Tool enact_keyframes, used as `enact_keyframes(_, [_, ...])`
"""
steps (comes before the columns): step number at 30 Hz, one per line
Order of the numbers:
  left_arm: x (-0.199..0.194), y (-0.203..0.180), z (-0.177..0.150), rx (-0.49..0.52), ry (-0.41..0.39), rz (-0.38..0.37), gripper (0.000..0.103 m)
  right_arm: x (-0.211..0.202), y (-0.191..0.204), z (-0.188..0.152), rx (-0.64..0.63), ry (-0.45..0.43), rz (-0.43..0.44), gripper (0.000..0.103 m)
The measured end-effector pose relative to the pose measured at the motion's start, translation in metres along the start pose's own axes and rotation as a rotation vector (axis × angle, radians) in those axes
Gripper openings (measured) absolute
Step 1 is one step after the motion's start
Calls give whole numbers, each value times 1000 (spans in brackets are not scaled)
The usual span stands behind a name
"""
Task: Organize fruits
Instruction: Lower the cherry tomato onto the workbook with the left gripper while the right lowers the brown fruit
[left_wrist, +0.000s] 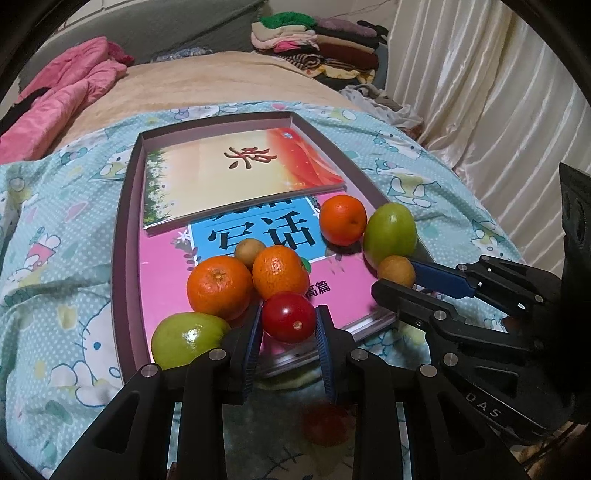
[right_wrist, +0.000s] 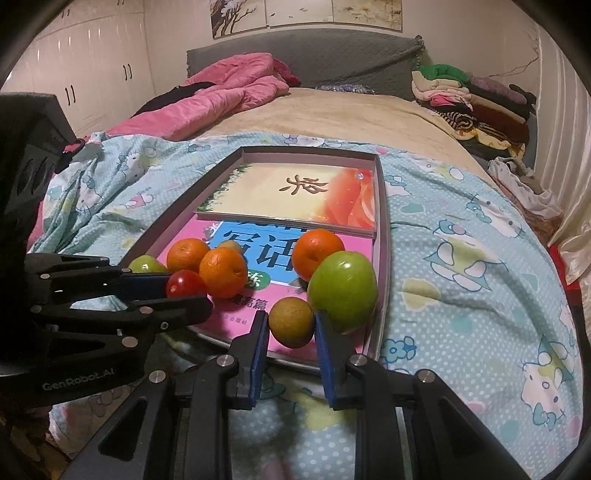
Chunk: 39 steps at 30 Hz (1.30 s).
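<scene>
A shallow box tray (left_wrist: 125, 229) on the bed holds two books and the fruit. My left gripper (left_wrist: 289, 320) is shut on a red cherry tomato (left_wrist: 289, 316) at the tray's near edge; it also shows in the right wrist view (right_wrist: 184, 283). My right gripper (right_wrist: 291, 323) is shut on a small brown fruit (right_wrist: 291, 322), which also shows in the left wrist view (left_wrist: 396, 270). Two oranges (left_wrist: 219, 287) (left_wrist: 279, 271), a green fruit (left_wrist: 188, 339) and another small brown fruit (left_wrist: 249, 252) sit near the left gripper. A third orange (left_wrist: 342, 220) and a large green fruit (left_wrist: 389, 230) sit by the right gripper.
The tray lies on a light blue cartoon-print sheet (right_wrist: 461, 258). A pink quilt (right_wrist: 221, 99) lies at the far left of the bed, a pile of folded clothes (right_wrist: 472, 99) at the far right. A cream curtain (left_wrist: 498, 92) hangs along the right side.
</scene>
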<state>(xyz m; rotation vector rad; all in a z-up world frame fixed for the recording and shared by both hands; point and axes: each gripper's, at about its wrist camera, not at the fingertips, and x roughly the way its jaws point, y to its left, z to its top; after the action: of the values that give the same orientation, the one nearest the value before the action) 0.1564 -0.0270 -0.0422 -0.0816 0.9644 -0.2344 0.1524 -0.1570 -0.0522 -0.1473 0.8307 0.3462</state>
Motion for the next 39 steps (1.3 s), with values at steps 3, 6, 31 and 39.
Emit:
enact_keyframes(3, [1, 0, -1, 4, -1, -2, 29, 1, -2, 0, 14, 0, 7, 25])
enact_keyframes(6, [2, 2, 0, -13, 4, -15, 29, 1, -3, -1, 21, -1, 8, 25])
enact_keyframes(31, [7, 2, 5, -16, -5, -14, 29, -1, -9, -2, 47, -4, 13, 25])
enact_keyframes(39, [7, 1, 5, -15, -4, -14, 29, -3, -7, -2, 54, -8, 26, 25])
